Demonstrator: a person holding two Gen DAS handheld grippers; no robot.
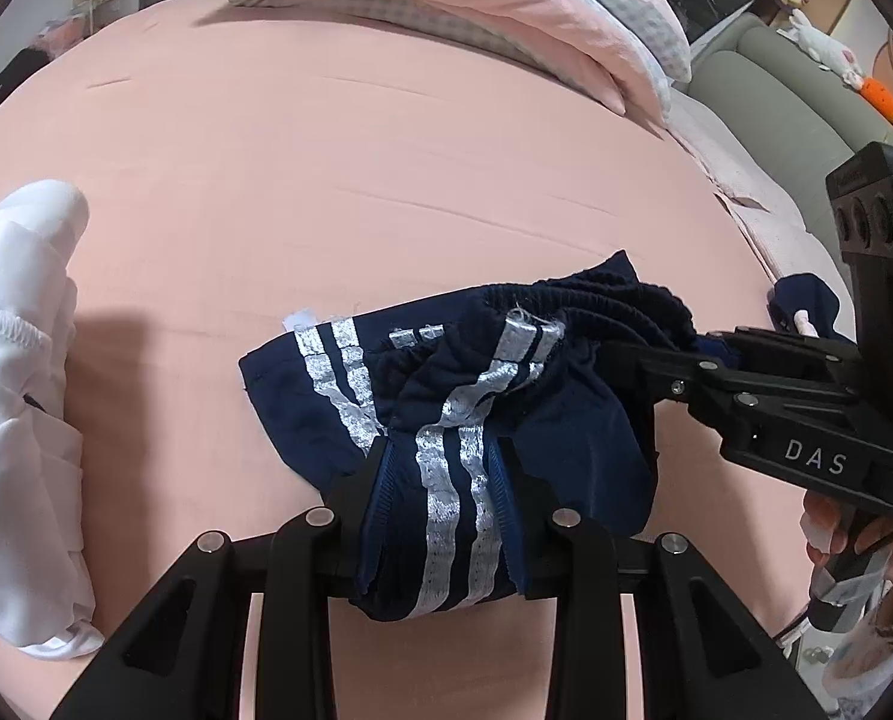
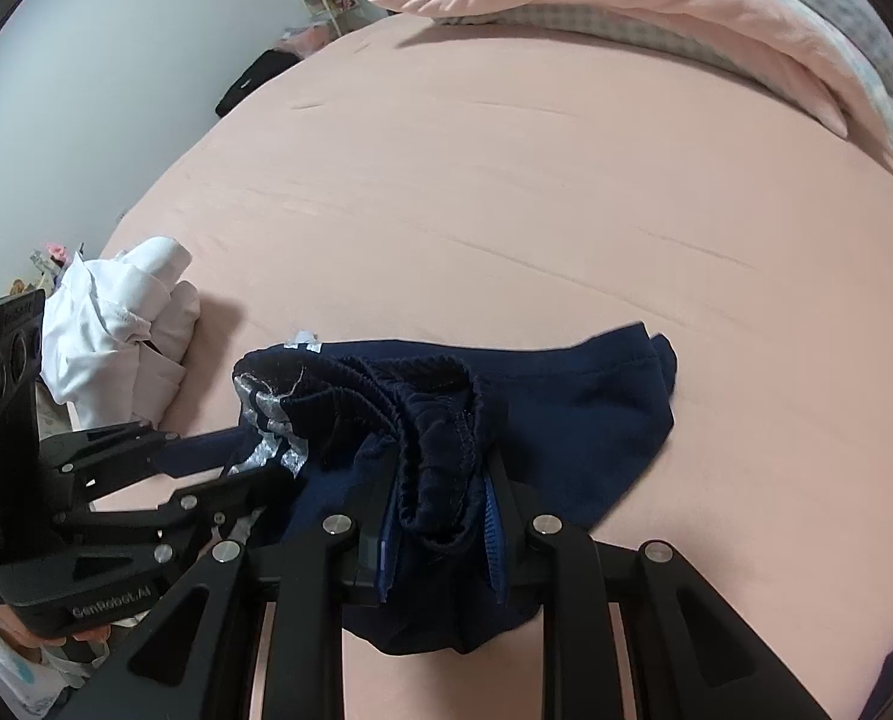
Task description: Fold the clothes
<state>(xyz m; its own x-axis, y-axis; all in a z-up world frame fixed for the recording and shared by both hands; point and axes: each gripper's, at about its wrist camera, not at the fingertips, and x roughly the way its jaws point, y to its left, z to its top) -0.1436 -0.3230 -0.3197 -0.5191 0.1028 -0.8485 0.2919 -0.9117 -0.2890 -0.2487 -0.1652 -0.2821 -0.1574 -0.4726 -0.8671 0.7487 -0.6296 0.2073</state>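
Navy shorts (image 1: 572, 438) with silver side stripes lie bunched on the pink bed sheet (image 1: 326, 180). My left gripper (image 1: 443, 480) is shut on the striped side of the shorts. My right gripper (image 2: 443, 498) is shut on the gathered elastic waistband of the same shorts (image 2: 578, 420). The right gripper also shows in the left wrist view (image 1: 656, 360), coming in from the right. The left gripper shows in the right wrist view (image 2: 248, 462), coming in from the left. The part of the shorts beyond the waistband lies flat on the sheet.
A crumpled white garment (image 1: 20, 390) lies at the left, also in the right wrist view (image 2: 122, 324). A folded pink quilt (image 1: 446, 18) sits at the far end of the bed. A grey sofa (image 1: 770, 96) with plush toys stands at the right.
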